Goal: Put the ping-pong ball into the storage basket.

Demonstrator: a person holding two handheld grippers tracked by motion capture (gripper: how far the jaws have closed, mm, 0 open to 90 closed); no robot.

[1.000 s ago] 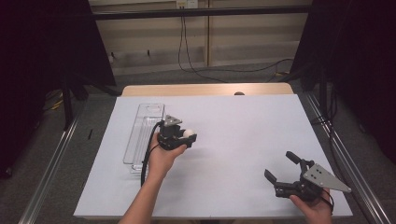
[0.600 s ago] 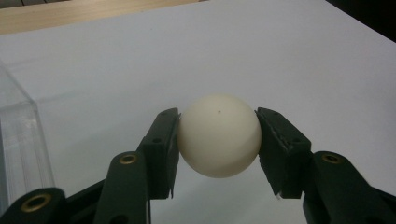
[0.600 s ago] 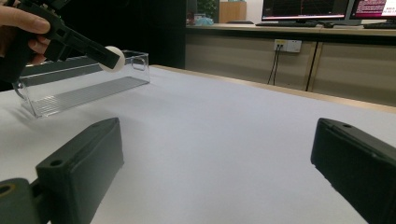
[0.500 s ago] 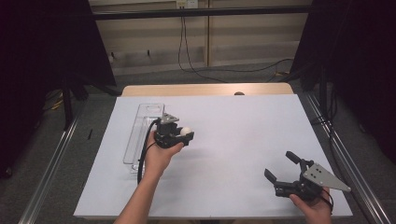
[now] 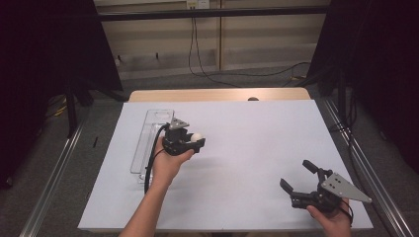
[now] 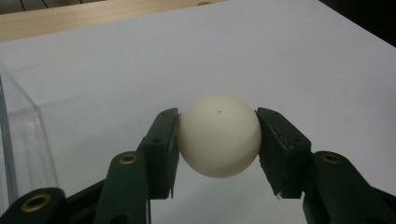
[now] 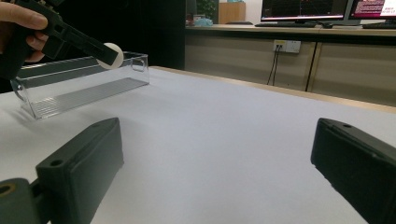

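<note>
White matte sheet (image 5: 247, 143) over wooden table (image 5: 217, 95); clear ribbed plastic tray (image 5: 148, 138) at 9 o'clock. Left gripper (image 6: 217, 140) jaws clamp smooth cream ball (image 6: 219, 135). Right gripper (image 5: 300, 177) jaws wide apart, 4 o'clock.

Count recorded: one white ball (image 6: 219, 136) between the left gripper's (image 5: 190, 143) jaws; one clear tray (image 5: 149, 141) beside them; two grippers, the right gripper (image 5: 301, 177) with nothing between its jaws.

Even overhead light, bright white table sheet (image 5: 257, 143), dark surroundings, soft shadows, near jaws slightly blurred
</note>
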